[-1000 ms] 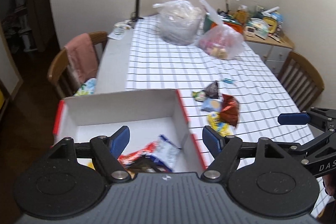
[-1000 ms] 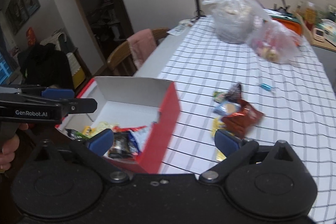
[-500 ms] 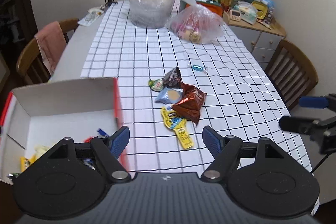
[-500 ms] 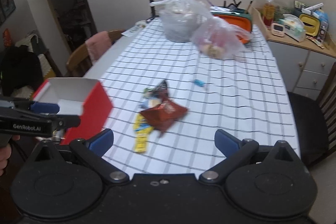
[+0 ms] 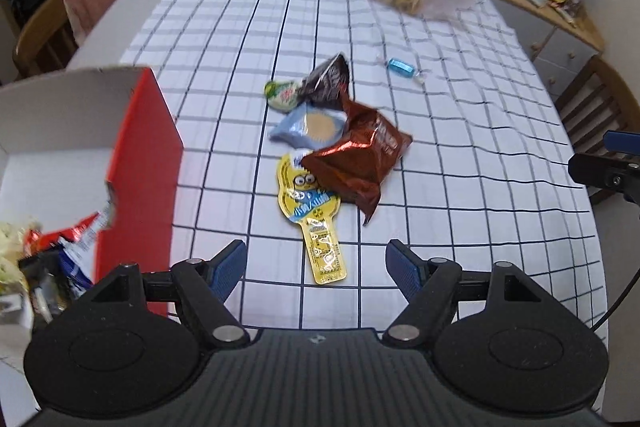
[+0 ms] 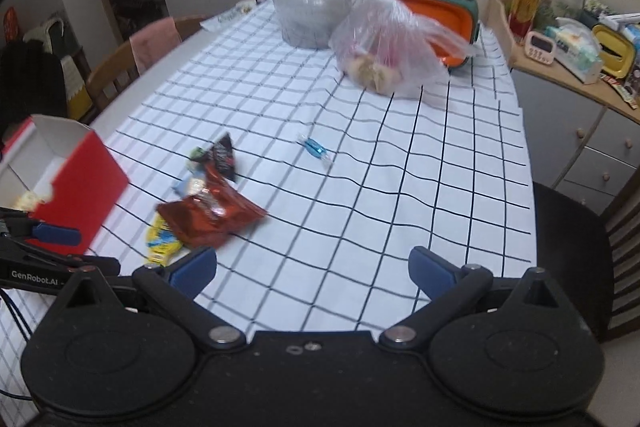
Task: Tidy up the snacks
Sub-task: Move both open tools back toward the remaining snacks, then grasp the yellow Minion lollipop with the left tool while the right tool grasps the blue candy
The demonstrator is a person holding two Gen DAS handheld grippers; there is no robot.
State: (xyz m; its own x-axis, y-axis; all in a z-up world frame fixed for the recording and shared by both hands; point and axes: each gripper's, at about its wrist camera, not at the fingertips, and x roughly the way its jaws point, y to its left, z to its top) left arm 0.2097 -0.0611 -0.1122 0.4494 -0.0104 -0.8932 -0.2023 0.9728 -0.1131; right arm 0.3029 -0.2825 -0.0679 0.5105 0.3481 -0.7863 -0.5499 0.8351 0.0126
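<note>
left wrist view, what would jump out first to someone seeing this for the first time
The little heap of snack packets in the middle of the checked tablecloth, topped by a shiny red-brown bag lying over a yellow cartoon-printed packet. To its left stands the red box, open, with wrappers already inside. The left gripper frames the bottom of the view, jaws open and empty, with the yellow packet's tail between its fingertips.

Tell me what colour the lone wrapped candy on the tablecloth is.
The candy is shiny blue with clear twisted ends, clearest in the left wrist view.
</note>
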